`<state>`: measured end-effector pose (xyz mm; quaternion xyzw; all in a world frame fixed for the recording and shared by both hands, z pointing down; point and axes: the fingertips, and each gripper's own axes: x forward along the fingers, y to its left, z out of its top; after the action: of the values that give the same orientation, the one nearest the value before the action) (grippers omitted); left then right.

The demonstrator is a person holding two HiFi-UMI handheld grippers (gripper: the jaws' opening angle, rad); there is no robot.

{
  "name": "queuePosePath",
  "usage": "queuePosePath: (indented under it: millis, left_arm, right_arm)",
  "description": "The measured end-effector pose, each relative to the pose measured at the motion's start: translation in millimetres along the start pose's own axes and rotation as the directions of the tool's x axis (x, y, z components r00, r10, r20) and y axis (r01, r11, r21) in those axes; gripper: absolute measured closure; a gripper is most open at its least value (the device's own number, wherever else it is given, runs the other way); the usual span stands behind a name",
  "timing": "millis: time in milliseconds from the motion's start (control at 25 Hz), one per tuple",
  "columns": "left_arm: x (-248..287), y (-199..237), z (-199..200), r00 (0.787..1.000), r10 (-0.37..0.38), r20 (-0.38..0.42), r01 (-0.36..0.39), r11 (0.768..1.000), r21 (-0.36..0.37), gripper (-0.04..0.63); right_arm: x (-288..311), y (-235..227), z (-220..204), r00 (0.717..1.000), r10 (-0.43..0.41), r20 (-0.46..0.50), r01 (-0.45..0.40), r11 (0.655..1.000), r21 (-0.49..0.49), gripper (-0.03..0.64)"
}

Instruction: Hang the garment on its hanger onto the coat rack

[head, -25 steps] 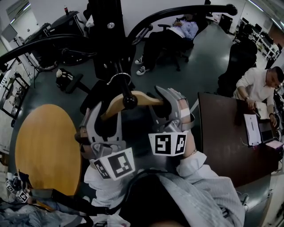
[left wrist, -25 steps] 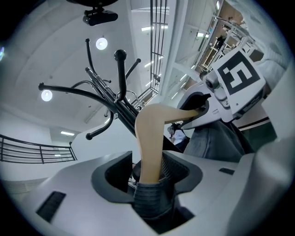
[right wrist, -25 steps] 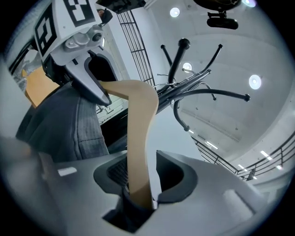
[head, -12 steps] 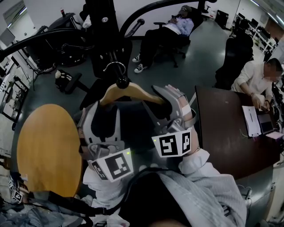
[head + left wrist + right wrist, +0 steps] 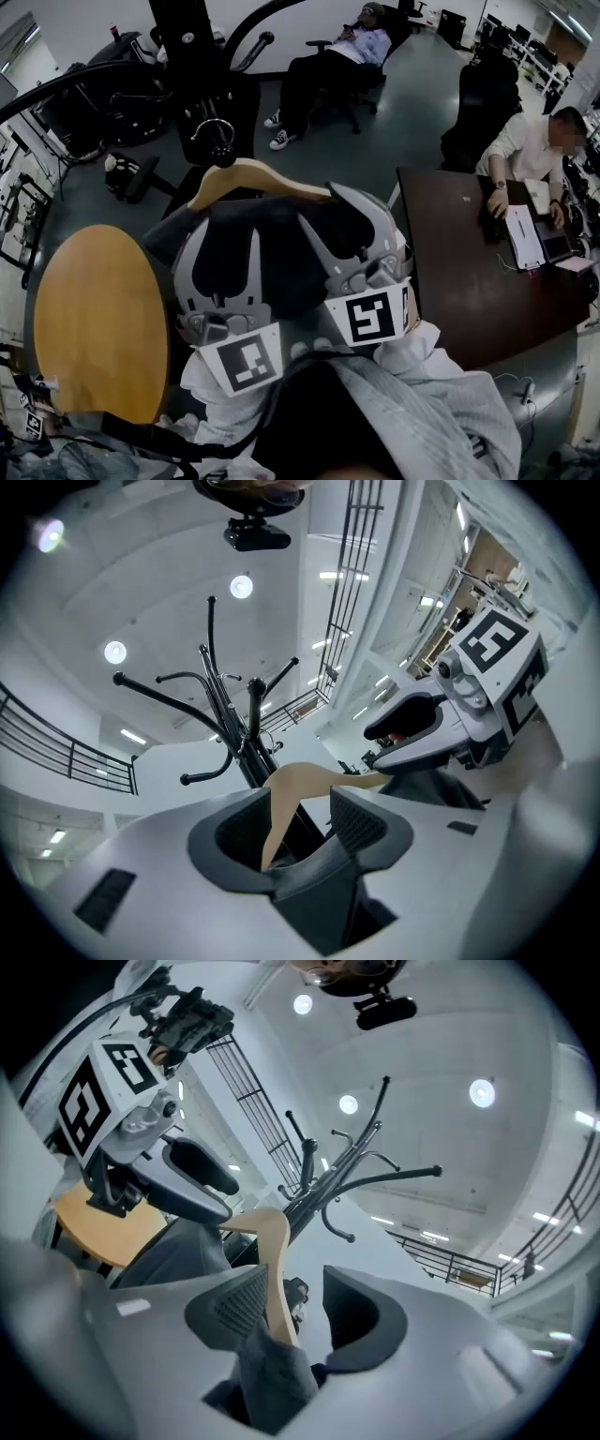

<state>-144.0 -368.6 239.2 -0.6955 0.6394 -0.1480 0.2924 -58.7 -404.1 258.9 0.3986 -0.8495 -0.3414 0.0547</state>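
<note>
A wooden hanger point(image 5: 253, 178) carries a dark garment point(image 5: 272, 248). Its metal hook point(image 5: 214, 131) sits over a knobbed arm of the black coat rack point(image 5: 192, 56). My left gripper point(image 5: 223, 255) is open around the hanger's left arm point(image 5: 291, 789), with a gap at one pad. My right gripper point(image 5: 352, 234) has its jaws opening. The hanger's right arm point(image 5: 272, 1251) and a fold of garment point(image 5: 272, 1372) stand between them, clear of the far pad. Both gripper views look up at the coat rack point(image 5: 230, 714) point(image 5: 328, 1180).
A round wooden table point(image 5: 94, 319) stands at the left and a dark desk point(image 5: 469, 281) at the right, where a person point(image 5: 525, 150) sits with papers. Another person point(image 5: 328, 66) lounges in a chair behind the rack. A black office chair point(image 5: 487, 112) stands at the far right.
Both grippers' jaws have spread wider around the hanger arms. The hanger's hook has come to rest on the rack arm, and both grippers now sit lower than the hanger.
</note>
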Motion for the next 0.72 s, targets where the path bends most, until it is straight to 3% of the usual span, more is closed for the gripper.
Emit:
queuePosePath:
  millis: [120,240,360,520,720]
  left_arm:
    - [2.0,-11.7,11.5,0.998,-0.023,0.055,0.029,0.995,-0.094,0.399]
    - [8.1,-29.3,11.5,0.994,-0.085,0.072,0.1,0.964,-0.246,0.411]
    - [15.4,-43.0,10.3,0.989,-0.122,0.084,0.144,0.927,-0.346,0.52]
    - [27.9,-63.2,12.0,0.983,-0.163,0.089,0.185,0.895,-0.405,0.589]
    - [40.9,-98.7,10.8,0.971,-0.231,0.056,0.234,0.889,-0.393,0.591]
  right_arm:
    - [-12.4,-7.7,-4.6,0.999,-0.038,-0.006,0.039,0.996,0.085,0.453]
    - [-20.5,-12.5,-17.8,0.996,-0.069,-0.05,0.075,0.988,0.134,0.49]
    - [-24.8,-19.8,-34.5,0.987,-0.122,-0.103,0.136,0.979,0.15,0.569]
    - [-28.3,-28.9,-47.3,0.979,-0.159,-0.125,0.182,0.961,0.206,0.614]
    - [-30.4,-26.2,-68.2,0.985,-0.098,-0.14,0.143,0.921,0.362,0.615]
